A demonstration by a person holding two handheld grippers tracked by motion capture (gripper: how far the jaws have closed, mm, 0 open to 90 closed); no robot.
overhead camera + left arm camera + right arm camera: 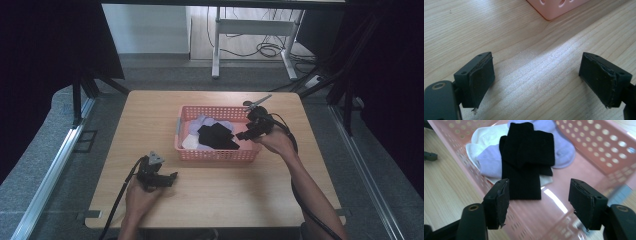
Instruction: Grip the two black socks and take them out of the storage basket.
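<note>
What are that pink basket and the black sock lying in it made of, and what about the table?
The pink basket looks like moulded plastic: smooth, slightly glossy, with rows of punched holes and a light glare on its floor. The black sock seems to be ribbed knit fabric, matte, with fine lengthwise ribs. The table shows pale wood grain; whether solid wood or laminate I cannot tell.

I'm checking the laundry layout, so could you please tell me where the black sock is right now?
The black sock lies inside the pink basket at the table's centre-right in the high view, on top of the lilac and white socks, just ahead of the open right gripper.
</note>
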